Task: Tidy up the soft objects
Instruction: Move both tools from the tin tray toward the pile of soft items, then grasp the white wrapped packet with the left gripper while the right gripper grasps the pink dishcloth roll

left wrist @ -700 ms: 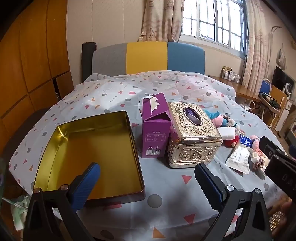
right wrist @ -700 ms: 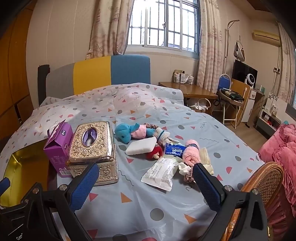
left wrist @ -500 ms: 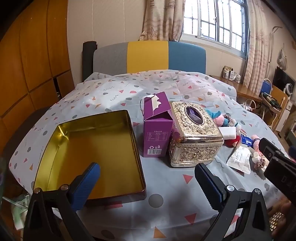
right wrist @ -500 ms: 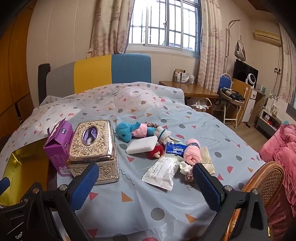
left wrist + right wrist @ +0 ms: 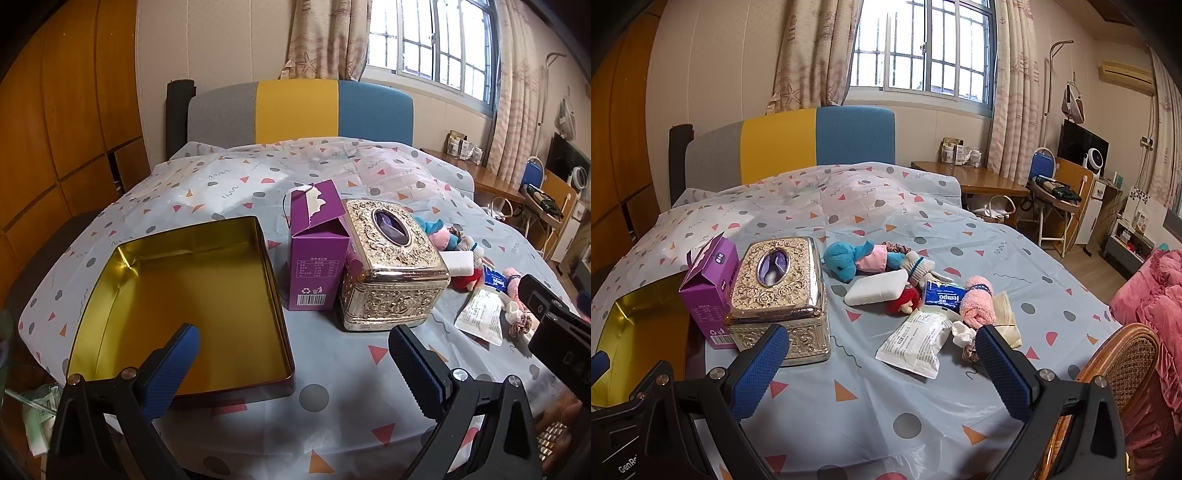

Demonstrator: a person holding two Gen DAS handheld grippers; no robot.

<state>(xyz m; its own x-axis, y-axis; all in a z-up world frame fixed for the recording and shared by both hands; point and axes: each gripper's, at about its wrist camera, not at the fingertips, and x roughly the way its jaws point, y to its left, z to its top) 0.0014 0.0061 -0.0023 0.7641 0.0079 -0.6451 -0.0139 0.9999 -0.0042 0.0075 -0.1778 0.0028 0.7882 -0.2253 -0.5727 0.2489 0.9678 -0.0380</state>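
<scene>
Both tools are wide open and hold nothing. The left gripper (image 5: pixel 293 363) sits at the bottom of the left view, with its blue pads (image 5: pixel 171 371) spread far apart. The right gripper (image 5: pixel 877 371) is open the same way at the bottom of the right view.

The soft things lie in a little heap in the middle of the right view, on the spotted sheet (image 5: pixel 960 229). There is a blue plush toy (image 5: pixel 857 260), a white sponge (image 5: pixel 876 287), a small red doll (image 5: pixel 905 300), a pink rolled towel (image 5: pixel 977 299), a blue tissue pack (image 5: pixel 942 294) and a white packet (image 5: pixel 914 344).

The gold tin (image 5: pixel 184 295) is open at the lower left of the left view. A purple carton (image 5: pixel 317 251) and a shiny gold tissue box (image 5: pixel 391 262) stand side by side, touching, between the tin and the heap. A wicker chair (image 5: pixel 1123 354) is at the lower right of the right view.
</scene>
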